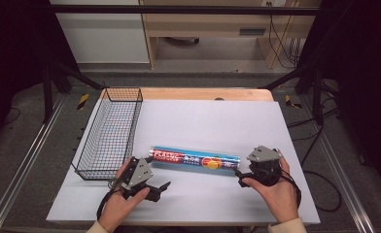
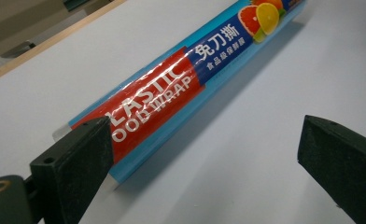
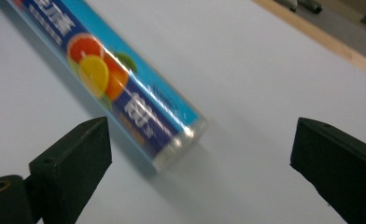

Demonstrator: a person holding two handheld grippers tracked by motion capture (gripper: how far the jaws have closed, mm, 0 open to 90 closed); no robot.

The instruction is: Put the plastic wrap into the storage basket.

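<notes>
Plastic wrap roll (image 1: 196, 160) lies flat mid-table on the white sheet (image 1: 217, 121), just right of the wire basket (image 1: 112, 131). High view gives the whole layout: left gripper (image 1: 154, 188) near the roll's left end, right gripper (image 1: 241, 175) near its right end, both held by hands. Left gripper view (image 2: 204, 154): jaws wide apart, roll's red end beside the left jaw, label readable. Right gripper view (image 3: 200, 154): jaws apart, roll's clear end cap between them, farther off. Bare sheet beyond the roll; wooden table edge (image 3: 330, 42) behind.
</notes>
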